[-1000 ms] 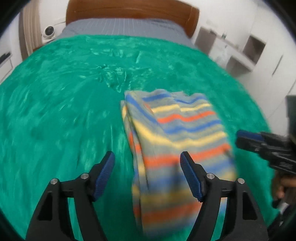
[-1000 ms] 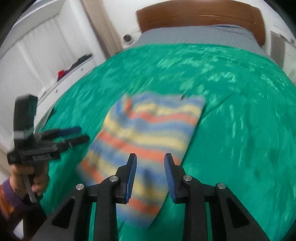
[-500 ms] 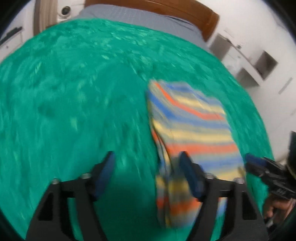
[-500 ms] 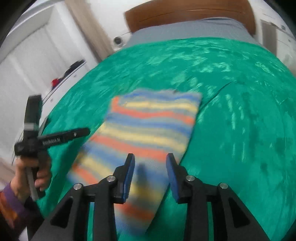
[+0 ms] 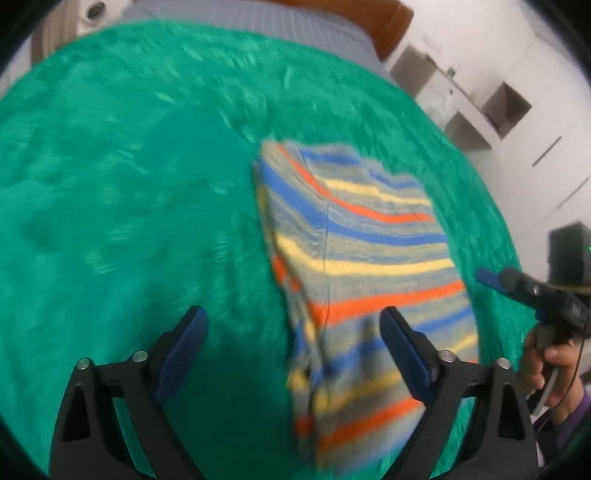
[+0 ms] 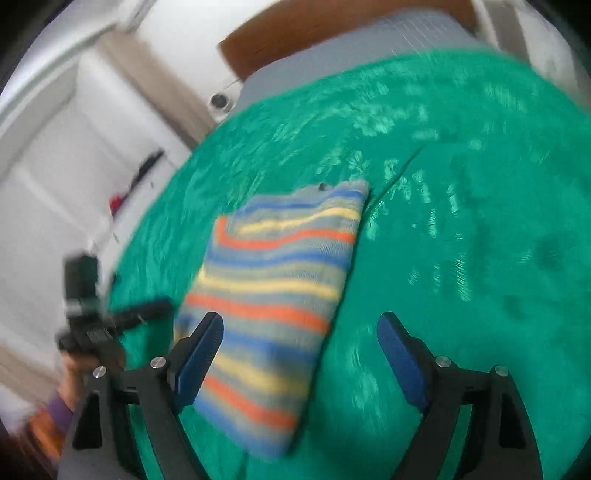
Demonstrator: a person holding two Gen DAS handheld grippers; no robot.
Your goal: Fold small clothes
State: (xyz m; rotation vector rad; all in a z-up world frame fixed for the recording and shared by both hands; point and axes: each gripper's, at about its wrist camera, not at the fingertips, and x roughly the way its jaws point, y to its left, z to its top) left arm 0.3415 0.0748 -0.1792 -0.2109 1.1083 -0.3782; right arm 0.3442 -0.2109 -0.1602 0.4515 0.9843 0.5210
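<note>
The folded garment lies on the blanket, headboard behind.

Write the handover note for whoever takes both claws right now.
Left claw: jaws opening, nothing gripped; it hangs over the near left edge of the jumper.
Right claw: jaws opening, nothing gripped, over the jumper's near right edge.
Jumper: striped, lying on the green blanket as a narrow folded strip.
Done: it looks folded lengthwise.
Left: probably fold the near end up to the far end.
</note>
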